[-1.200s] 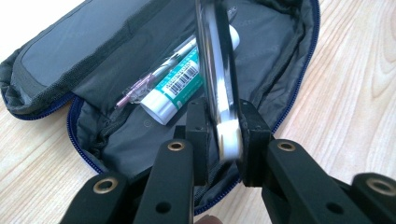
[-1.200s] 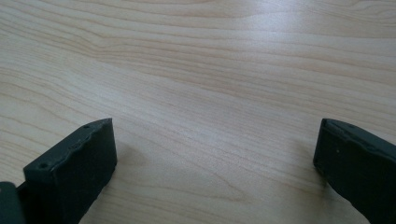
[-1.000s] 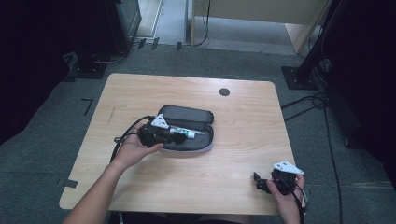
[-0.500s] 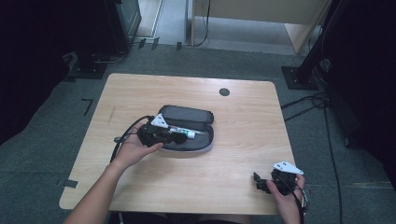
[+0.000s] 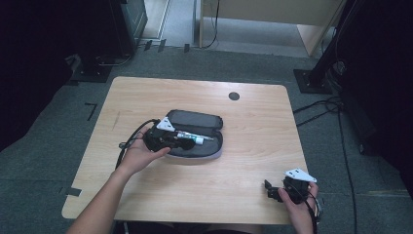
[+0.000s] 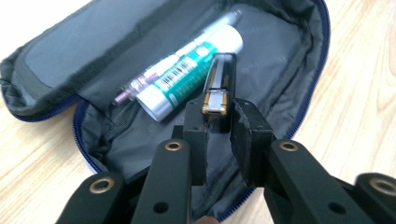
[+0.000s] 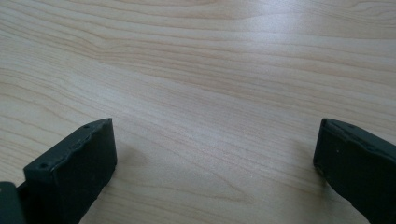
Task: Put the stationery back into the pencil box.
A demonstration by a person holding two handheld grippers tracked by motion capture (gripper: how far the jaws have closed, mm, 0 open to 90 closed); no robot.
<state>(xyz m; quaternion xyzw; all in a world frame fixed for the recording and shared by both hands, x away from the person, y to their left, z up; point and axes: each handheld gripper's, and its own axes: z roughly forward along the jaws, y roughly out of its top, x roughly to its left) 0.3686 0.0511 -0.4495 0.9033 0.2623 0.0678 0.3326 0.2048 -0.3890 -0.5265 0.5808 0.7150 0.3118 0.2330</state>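
Near the middle of the wooden table [image 5: 146, 92], slightly toward its left edge, the open grey pencil case [image 6: 280, 70] holds a pen [image 6: 140, 84], a green-and-white tube [image 6: 187, 77] and a small black-and-gold box [image 6: 219, 88]. The left gripper [image 6: 219, 122] reaches into the case; its jaws, just easing apart, still bracket the near end of that box. At the table's front right corner, the right gripper [image 5: 271, 190] rests with jaws spread wide over bare wood.

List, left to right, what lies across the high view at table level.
Left gripper with its grey plate, at the open dark fabric pencil case → white-and-green tube inside the case → small round black grommet in the wooden table → right gripper near the front edge.
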